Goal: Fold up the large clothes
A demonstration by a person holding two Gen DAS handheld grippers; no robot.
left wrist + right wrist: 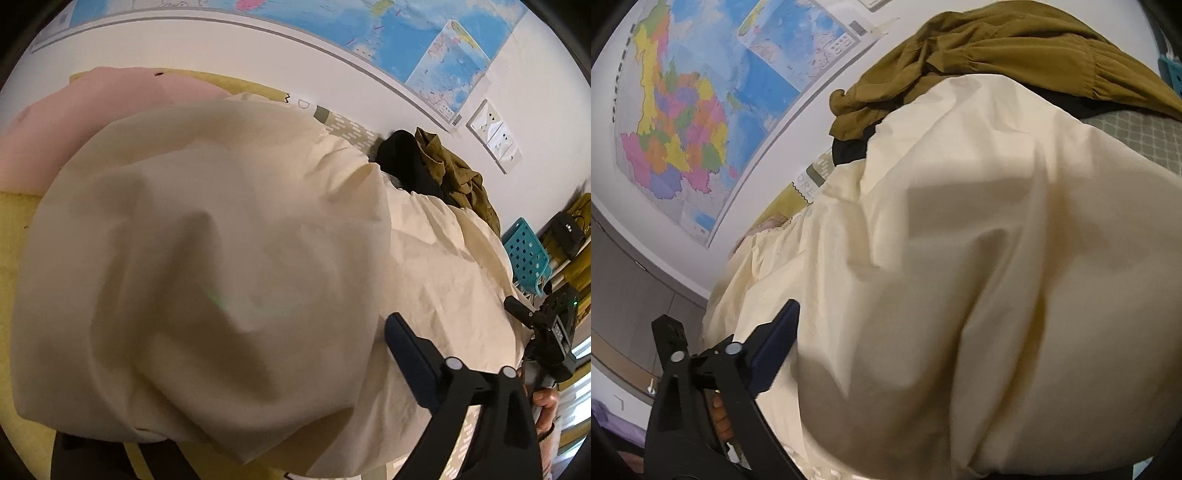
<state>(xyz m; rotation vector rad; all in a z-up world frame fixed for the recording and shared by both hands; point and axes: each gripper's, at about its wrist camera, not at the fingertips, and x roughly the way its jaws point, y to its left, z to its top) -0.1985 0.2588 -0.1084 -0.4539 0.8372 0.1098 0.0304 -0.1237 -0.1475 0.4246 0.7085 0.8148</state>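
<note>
Cream garment [207, 258] smothers both views — olive clothes [454, 173] behind.

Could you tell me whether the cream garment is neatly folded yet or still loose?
Still loose: the cream garment billows in rumpled bulges with creases, draped across the bed, showing no flat folded layers.

We see a bed [14, 236] with a yellow-green cover showing along the left edge and bottom of the left wrist frame. On it lies a large cream cloth [207, 251], filling the centre. A pink cloth [74, 125] lies at upper left, partly under the cream one. At upper right sit a black garment [402, 162] and an olive garment [454, 177], touching each other, beside a patterned pillow [347, 129].
</note>
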